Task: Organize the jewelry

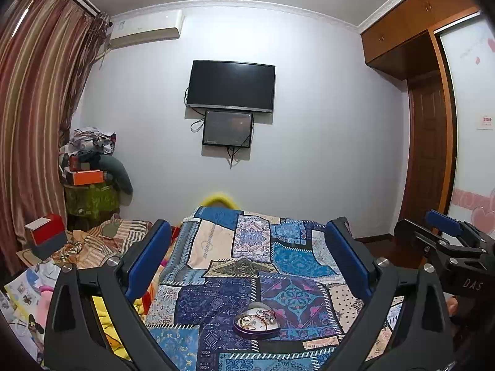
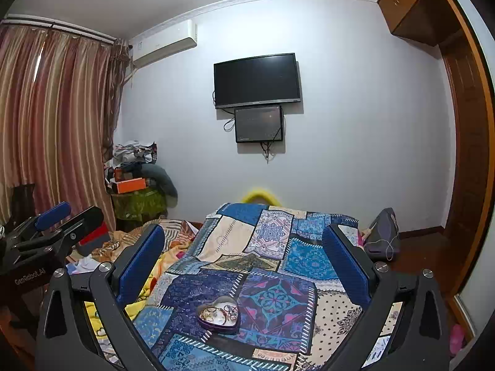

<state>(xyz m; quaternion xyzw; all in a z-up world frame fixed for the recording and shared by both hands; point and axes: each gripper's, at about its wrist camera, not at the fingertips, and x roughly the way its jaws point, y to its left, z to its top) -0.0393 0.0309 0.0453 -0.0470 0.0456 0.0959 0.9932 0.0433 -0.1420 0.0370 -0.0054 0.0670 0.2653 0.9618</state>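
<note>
A heart-shaped purple tin (image 1: 256, 324) with several rings and bracelets inside sits on the patchwork bedspread (image 1: 241, 247); it also shows in the right wrist view (image 2: 219, 313). My left gripper (image 1: 247, 247) is open and empty, held above the bed with the tin below and between its blue-padded fingers (image 1: 148, 256). My right gripper (image 2: 244, 247) is open and empty too, above the bed with the tin low between its fingers. The right gripper shows at the right edge of the left wrist view (image 1: 445, 241). The left gripper shows at the left of the right wrist view (image 2: 52, 225).
A wall with a television (image 1: 230, 86) and a smaller screen (image 1: 227, 128) faces the bed's foot. Curtains (image 1: 34, 123) and a pile of boxes and clothes (image 1: 89, 173) stand at the left. A red box (image 1: 46, 235) and loose items lie left of the bedspread. A wardrobe (image 1: 427, 123) is at the right.
</note>
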